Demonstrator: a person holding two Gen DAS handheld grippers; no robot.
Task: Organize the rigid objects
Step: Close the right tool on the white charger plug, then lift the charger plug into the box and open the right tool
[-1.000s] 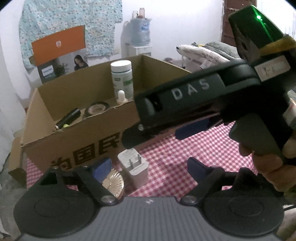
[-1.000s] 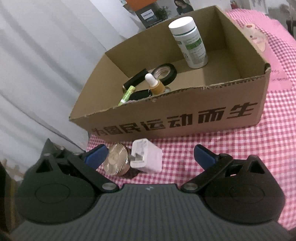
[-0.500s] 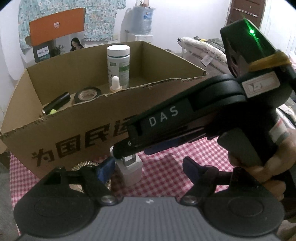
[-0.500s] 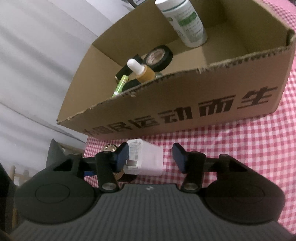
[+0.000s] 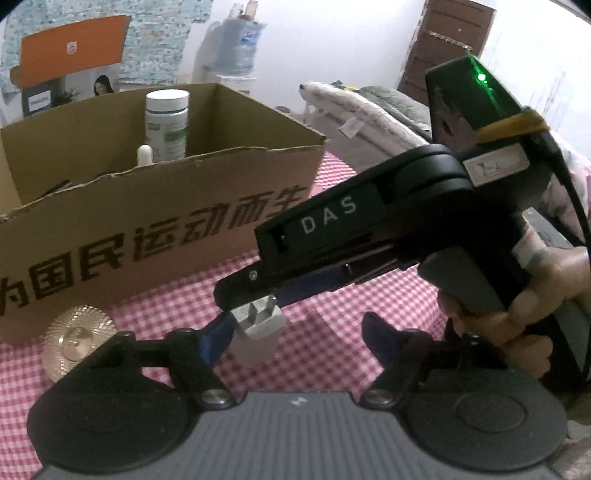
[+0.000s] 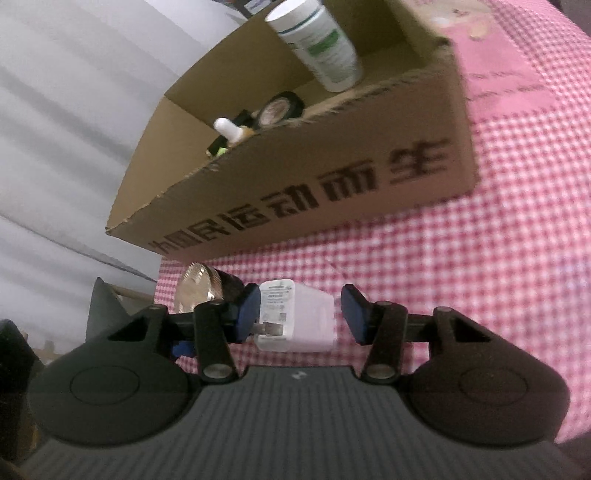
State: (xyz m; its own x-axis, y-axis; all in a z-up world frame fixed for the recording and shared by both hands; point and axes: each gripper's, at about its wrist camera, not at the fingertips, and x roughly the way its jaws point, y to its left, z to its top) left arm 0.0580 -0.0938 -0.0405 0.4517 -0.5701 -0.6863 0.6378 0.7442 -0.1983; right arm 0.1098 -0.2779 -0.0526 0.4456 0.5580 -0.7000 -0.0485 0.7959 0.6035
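Right now the right gripper (image 6: pixel 299 314), jaws just narrowed, straddles the white charger (image 6: pixel 295 317) on the checked tablecloth (image 6: pixel 480 258); one pad shows a gap. The left gripper (image 5: pixel 295 332), closing too, holds nothing. A skewed pinch could flip it. Beyond, the cardboard box (image 6: pixel 332 177) holds a bottle (image 6: pixel 317 44), tape (image 6: pixel 280 107) and a dropper (image 6: pixel 229 129).

1. A white wall (image 5: pixel 332 33) closes the far side of the room.
2. A blue-green patterned cloth (image 5: pixel 155 40) hangs on that wall at its left end.
3. An orange panel (image 5: pixel 70 55) stands in front of the cloth.
4. A water dispenser (image 5: pixel 236 48) with a blue bottle stands against the wall, right of the cloth.
5. A dark brown door (image 5: pixel 450 40) breaks the wall at its right end.
6. Piled bedding (image 5: pixel 369 107) lies below the door, in front of the wall.
7. A pale pleated curtain (image 6: pixel 74 110) fills the left of the right wrist view.
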